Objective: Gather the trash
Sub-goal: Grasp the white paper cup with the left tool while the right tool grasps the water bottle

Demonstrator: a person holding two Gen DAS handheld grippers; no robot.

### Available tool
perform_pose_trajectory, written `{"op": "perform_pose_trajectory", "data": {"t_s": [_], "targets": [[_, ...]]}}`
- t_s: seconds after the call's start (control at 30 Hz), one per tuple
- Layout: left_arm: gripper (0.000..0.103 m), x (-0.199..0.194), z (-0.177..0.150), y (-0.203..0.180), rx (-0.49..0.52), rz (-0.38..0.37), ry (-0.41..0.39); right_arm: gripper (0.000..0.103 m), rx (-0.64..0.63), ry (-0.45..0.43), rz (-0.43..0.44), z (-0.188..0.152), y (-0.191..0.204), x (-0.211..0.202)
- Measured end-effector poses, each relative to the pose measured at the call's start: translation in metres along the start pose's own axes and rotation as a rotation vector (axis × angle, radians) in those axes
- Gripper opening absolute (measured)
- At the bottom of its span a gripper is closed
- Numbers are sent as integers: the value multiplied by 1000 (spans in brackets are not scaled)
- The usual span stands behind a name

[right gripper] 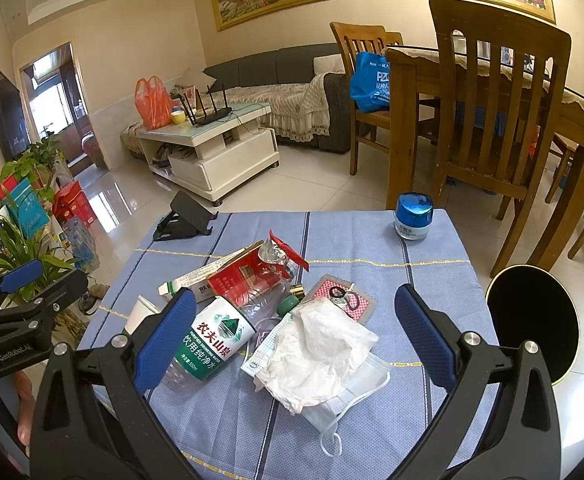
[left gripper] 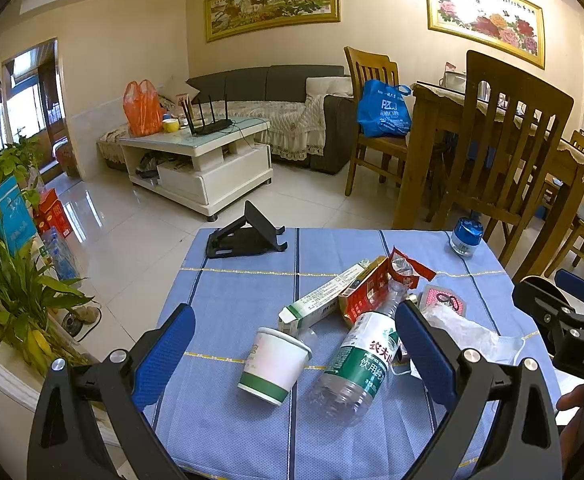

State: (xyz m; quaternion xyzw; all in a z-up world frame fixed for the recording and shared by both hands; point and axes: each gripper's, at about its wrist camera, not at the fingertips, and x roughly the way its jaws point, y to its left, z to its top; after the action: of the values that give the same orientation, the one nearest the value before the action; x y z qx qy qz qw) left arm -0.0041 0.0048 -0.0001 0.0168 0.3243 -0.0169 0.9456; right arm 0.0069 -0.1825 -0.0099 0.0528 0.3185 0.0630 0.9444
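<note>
both grippers hang over a small table w/ a blue checked cloth, neither touching anything. left gripper, black frame w/ blue ribbed pads, is spread wide, nothing between its fingers; below the gap lie a white paper cup w/ a green band, tipped on its side, and a clear plastic water bottle w/ a green-and-white label, also lying down. right gripper, same build, is spread wide too, empty, above a crumpled white tissue that sits on top of a pale blue face mask, ear loop trailing toward the near edge.

trash is all piled mid-table: bottle's neck end runs under a red cardboard packet and a torn red-and-clear wrapper; a long white-and-green carton, end flap open, lies just beside the red packet and touches the cup's rim area. a silver blister pack w/ a red-patterned back sits behind the tissue, touching it.

apart from the pile: a black folding phone stand at the far left corner, a small jar w/ a shiny blue lid at the far right corner. a round black bin w/ a gold rim stands on the floor just off the table's right side. a wooden chair behind.
</note>
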Motion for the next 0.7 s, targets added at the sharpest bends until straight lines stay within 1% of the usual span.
{"op": "perform_pose_trajectory", "data": {"t_s": [0.17, 0.2, 0.27, 0.3, 0.33, 0.37, 0.4, 0.47, 0.5, 0.53, 0.6, 0.67, 0.7], "targets": [[97, 3, -1, 3, -10, -6, 7, 98, -8, 5, -6, -3, 1, 2], [97, 5, -1, 5, -15, -8, 11, 98, -6, 10, 0, -4, 2, 3], [97, 12, -2, 14, -44, -15, 32, 98, 12, 26, 40, -5, 3, 6], [97, 16, -4, 20, -60, -12, 44, 98, 47, 50, 111, -7, 2, 11], [97, 23, -7, 30, -78, 5, 61, 98, 88, 78, 185, -9, 1, 16], [97, 31, -11, 39, -89, 27, 79, 98, 122, 103, 241, -11, 1, 21], [97, 38, -13, 45, -94, 44, 93, 98, 176, 158, 313, -15, 2, 31], [97, 55, -27, 69, -116, 111, 135, 98, 243, 283, 396, -26, 10, 55], [97, 59, -31, 77, -124, 131, 148, 98, 260, 326, 429, -32, 16, 65], [97, 65, -39, 90, -141, 154, 169, 98, 267, 350, 431, -36, 20, 72], [97, 72, -51, 109, -168, 176, 197, 98, 284, 408, 405, -45, 31, 92], [97, 75, -61, 125, -185, 199, 217, 98, 315, 450, 403, -47, 40, 110], [97, 75, -64, 130, -188, 203, 223, 98, 321, 467, 370, -48, 45, 120]]}}
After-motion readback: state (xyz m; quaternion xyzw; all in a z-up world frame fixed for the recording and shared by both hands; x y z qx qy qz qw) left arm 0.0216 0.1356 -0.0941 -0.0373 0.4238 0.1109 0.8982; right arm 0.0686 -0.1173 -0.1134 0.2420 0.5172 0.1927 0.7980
